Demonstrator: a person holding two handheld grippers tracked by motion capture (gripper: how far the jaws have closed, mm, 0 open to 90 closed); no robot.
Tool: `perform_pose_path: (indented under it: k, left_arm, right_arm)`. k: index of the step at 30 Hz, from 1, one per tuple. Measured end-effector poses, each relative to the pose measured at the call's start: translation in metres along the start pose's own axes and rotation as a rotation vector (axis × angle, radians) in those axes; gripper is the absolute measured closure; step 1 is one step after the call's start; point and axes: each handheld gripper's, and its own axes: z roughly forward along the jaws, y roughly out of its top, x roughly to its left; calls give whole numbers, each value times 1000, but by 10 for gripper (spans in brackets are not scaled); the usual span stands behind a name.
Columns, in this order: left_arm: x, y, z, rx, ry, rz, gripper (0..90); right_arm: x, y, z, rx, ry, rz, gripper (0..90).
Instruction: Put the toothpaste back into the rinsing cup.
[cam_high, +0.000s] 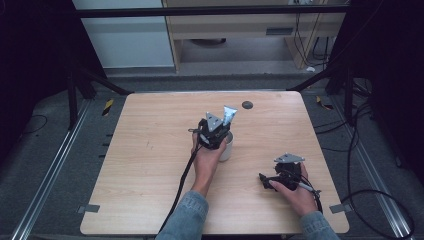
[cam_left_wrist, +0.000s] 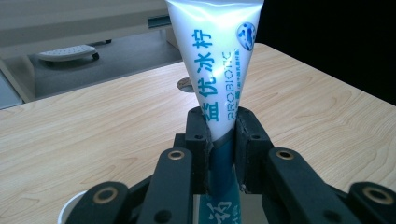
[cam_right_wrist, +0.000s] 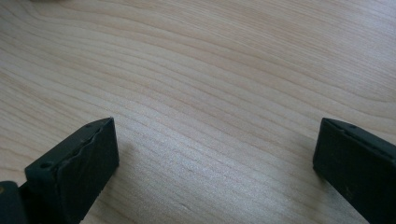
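Note:
A white and teal tube (cam_left_wrist: 219, 70) with blue printed lettering stands upright, its flat crimped end up. My left gripper (cam_left_wrist: 221, 135) is shut on its lower part, both pads pressing its sides. In the high view the left gripper (cam_high: 222, 129) holds the tube (cam_high: 229, 116) just above a white cup (cam_high: 226, 148) near the table's middle. The cup's rim (cam_left_wrist: 70, 212) peeks in at the lower left of the left gripper view. My right gripper (cam_high: 264, 181) rests low on the table at the front right. Its jaws stand wide apart, open (cam_right_wrist: 215, 154), over bare wood.
The light wooden table (cam_high: 150, 165) has a round dark cable hole (cam_high: 247, 105) near its far edge, also seen behind the tube as a hole (cam_left_wrist: 186, 84). Cables trail from both grippers toward the front edge. Dark frames and floor cables surround the table.

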Motion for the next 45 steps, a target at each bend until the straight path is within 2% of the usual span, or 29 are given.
perform_pose_path:
  k: [11,13,17,26,34,38,45]
  left_arm:
    - [0,2,0,23,-9,-5,756]
    - [1,2,1,26,-14,-11,725]
    - [-1,1,1,37,-6,6,715]
    - [-1,4,-2,31,-9,8,716]
    - [-2,5,-4,45,-9,18,717]
    - [-3,5,-6,53,-5,38,675]
    - [-4,7,-10,59,-14,46,641]
  right_arm:
    - [0,0,0,0,-1,0,4]
    - [0,0,0,0,0,0,5]
    - [0,0,0,0,0,0,5]
    - [0,0,0,0,0,0,5]
    - [0,0,0,0,0,0,5]
    - [0,0,0,0,0,0,5]
    - [0,0,0,0,0,0,4]
